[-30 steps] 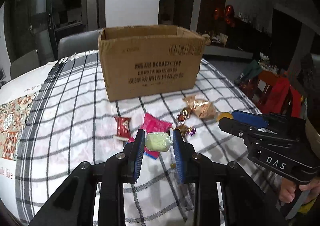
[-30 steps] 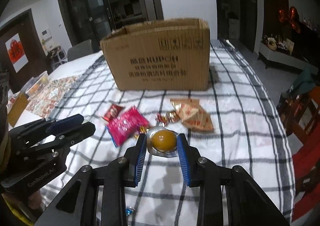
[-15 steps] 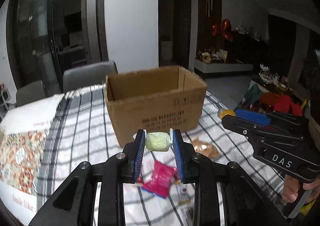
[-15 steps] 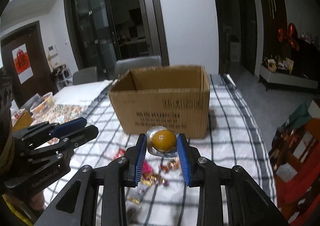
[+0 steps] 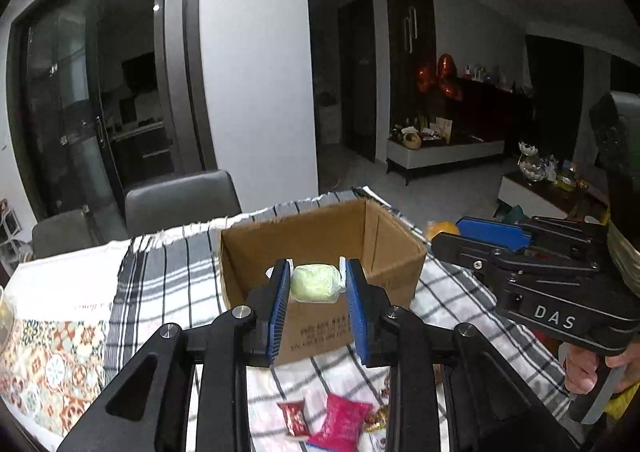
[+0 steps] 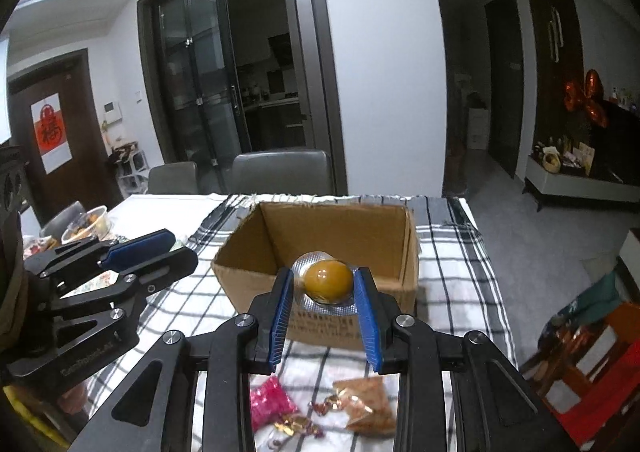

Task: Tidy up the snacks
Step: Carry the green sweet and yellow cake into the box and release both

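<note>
Gripping a pale green wrapped sweet in the left gripper, pads pressing both its sides, in front of the open cardboard box. Clamping an orange jelly cup in the right gripper, also before the box (foil rim showing). Lying nearer than the box on the checked cloth: pink packet, tan packet.

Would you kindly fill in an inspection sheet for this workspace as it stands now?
Surface: table under a checked cloth.
Job's things: open box; green snack; orange snack in a blister; pink packet, red packet, tan packet and candies on the cloth.
Clutter: food tub at the far left.
Grippers: left gripper shut on green snack; right gripper shut on orange snack.
Cables: nothing seen.
Surroundings: grey chairs, glass doors.
</note>
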`<action>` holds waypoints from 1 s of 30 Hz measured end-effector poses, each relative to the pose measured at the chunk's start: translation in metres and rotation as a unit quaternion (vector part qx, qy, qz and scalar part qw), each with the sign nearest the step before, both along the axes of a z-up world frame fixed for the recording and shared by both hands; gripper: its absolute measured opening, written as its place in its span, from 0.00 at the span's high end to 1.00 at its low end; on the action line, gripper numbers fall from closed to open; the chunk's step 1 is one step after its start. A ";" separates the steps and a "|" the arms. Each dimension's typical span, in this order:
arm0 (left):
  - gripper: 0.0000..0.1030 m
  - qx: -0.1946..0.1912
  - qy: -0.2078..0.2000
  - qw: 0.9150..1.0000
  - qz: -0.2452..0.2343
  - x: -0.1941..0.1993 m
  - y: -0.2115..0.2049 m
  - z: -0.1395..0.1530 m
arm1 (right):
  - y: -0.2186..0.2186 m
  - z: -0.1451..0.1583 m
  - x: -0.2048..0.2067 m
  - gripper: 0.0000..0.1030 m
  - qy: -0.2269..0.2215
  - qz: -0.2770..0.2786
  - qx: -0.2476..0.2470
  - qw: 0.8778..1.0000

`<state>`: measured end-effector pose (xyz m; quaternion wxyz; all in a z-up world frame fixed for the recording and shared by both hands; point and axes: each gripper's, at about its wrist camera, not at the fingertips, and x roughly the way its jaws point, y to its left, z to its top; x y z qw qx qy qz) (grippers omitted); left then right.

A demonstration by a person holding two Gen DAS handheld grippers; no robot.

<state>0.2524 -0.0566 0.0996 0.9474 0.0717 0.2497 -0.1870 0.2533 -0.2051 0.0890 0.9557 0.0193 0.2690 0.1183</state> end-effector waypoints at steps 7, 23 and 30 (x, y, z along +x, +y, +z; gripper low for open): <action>0.73 0.010 0.002 1.000 -0.006 0.033 -0.005 0.016 | 0.003 0.015 0.031 0.68 0.005 0.012 -0.009 1.000; 0.71 0.032 0.079 0.996 -0.001 0.114 -0.026 0.006 | 0.002 0.006 0.102 0.68 0.059 0.003 -0.029 0.998; 0.52 0.035 0.080 0.996 0.012 0.111 -0.019 0.006 | -0.003 -0.003 0.104 0.53 0.081 -0.009 -0.030 0.996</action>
